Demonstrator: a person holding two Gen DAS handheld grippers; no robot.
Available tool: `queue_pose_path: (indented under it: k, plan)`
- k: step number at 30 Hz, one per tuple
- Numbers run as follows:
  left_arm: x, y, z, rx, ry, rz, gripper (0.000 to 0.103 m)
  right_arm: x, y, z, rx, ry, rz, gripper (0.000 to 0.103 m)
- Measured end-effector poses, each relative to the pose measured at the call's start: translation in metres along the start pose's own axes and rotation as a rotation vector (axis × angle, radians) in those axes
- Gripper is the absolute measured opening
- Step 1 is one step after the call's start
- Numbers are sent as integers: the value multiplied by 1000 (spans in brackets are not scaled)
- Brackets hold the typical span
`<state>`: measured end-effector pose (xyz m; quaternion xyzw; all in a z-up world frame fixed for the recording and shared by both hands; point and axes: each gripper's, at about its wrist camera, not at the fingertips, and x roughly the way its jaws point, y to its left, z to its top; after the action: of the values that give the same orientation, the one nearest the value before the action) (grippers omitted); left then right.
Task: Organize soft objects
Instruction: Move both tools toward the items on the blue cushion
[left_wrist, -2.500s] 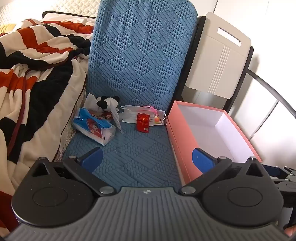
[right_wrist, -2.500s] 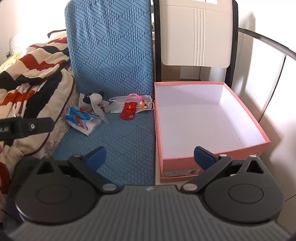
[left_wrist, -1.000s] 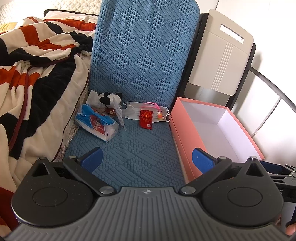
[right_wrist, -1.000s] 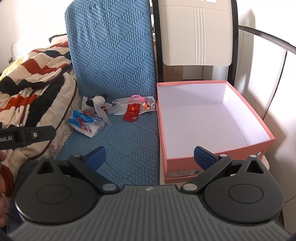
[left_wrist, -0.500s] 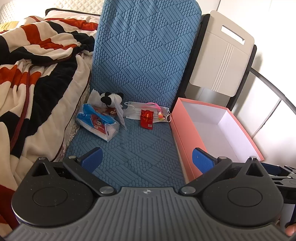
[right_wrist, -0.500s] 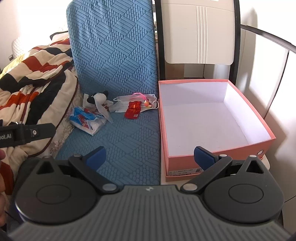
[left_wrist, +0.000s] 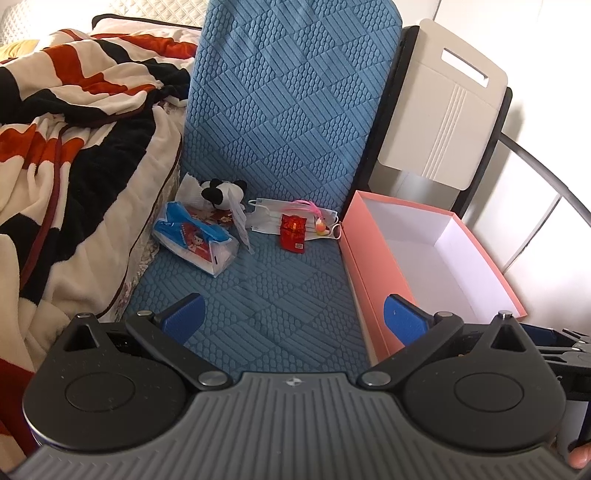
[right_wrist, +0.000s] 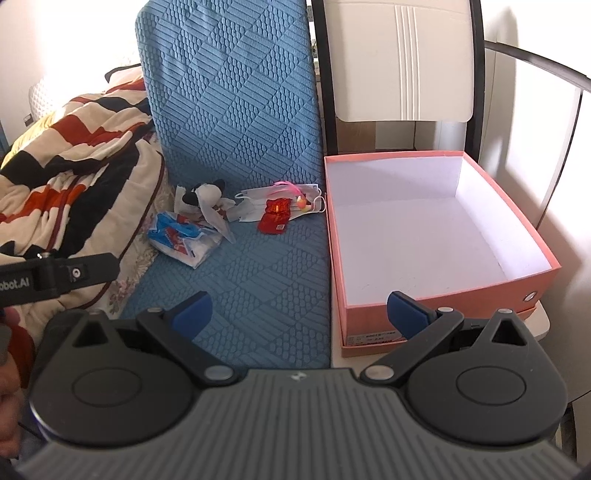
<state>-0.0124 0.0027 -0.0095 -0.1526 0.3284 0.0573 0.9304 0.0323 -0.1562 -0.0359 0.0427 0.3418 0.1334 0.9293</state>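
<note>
On the blue quilted seat (left_wrist: 273, 291) lie a small panda plush (left_wrist: 221, 192) (right_wrist: 205, 194), a blue tissue pack (left_wrist: 194, 238) (right_wrist: 183, 234), a white face mask (left_wrist: 269, 219) (right_wrist: 255, 206), a red pouch (left_wrist: 293, 232) (right_wrist: 275, 219) and a small pink-feathered toy (left_wrist: 317, 219) (right_wrist: 299, 199). An empty pink box (left_wrist: 373, 254) (right_wrist: 436, 314) stands to their right. My left gripper (left_wrist: 293, 317) is open and empty, well short of the items. My right gripper (right_wrist: 299, 312) is open and empty, near the box's front corner.
A striped red, black and cream blanket (left_wrist: 66, 155) (right_wrist: 70, 173) is heaped on the left. The blue seat back (left_wrist: 291, 96) rises behind the items. A white folded panel (left_wrist: 439, 110) (right_wrist: 402, 59) leans behind the box. The left gripper's body (right_wrist: 55, 277) shows at the right view's left edge.
Both grippers have shifted slightly, so the scene sits a little differently in each view. The objects have not moved and both grippers stay open.
</note>
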Motion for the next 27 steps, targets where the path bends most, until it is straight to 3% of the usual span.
queue_pose_path:
  k: [27]
  plan:
    - [47, 37, 1, -33, 45, 47, 103, 47, 2, -4, 5, 58, 18, 103]
